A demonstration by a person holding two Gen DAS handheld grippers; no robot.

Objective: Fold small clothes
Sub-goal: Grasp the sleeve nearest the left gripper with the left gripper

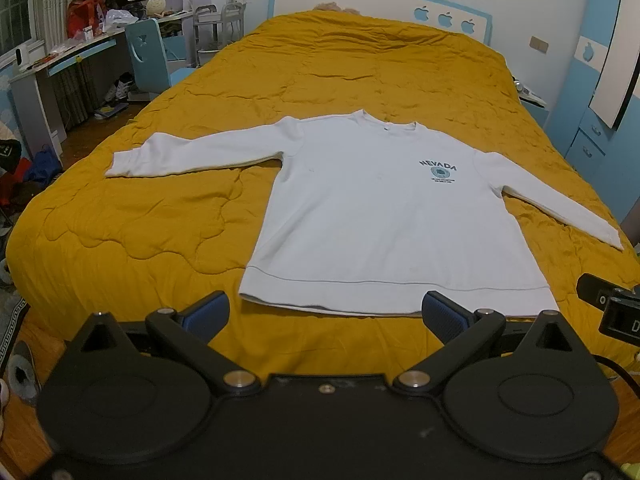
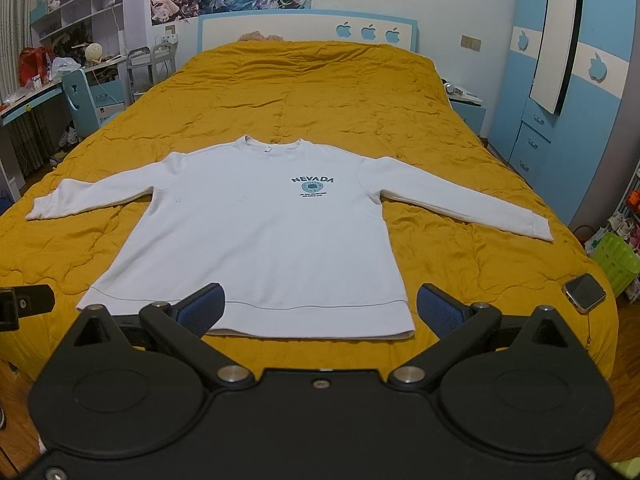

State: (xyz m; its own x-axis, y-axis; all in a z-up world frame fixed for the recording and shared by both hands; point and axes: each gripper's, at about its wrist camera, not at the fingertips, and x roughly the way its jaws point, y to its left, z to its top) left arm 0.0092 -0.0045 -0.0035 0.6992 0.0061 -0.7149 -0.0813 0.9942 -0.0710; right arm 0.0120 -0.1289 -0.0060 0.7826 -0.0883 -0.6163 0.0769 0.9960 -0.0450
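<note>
A white long-sleeved sweatshirt (image 1: pixel 372 216) with a dark "NEVADA" print lies flat and face up on the mustard quilt, sleeves spread to both sides, hem toward me. It also shows in the right wrist view (image 2: pixel 256 240). My left gripper (image 1: pixel 326 314) is open and empty, held just short of the hem near the bed's foot. My right gripper (image 2: pixel 320 308) is open and empty too, over the hem's right part. Part of the right gripper (image 1: pixel 612 308) shows at the right edge of the left wrist view.
The mustard quilt (image 2: pixel 320 92) covers the whole bed. A smartwatch (image 2: pixel 585 292) lies at the bed's near right corner. A green basket (image 2: pixel 614 264) stands on the floor to the right. A desk and a blue chair (image 1: pixel 146 60) stand to the left, a blue wardrobe (image 2: pixel 560 92) to the right.
</note>
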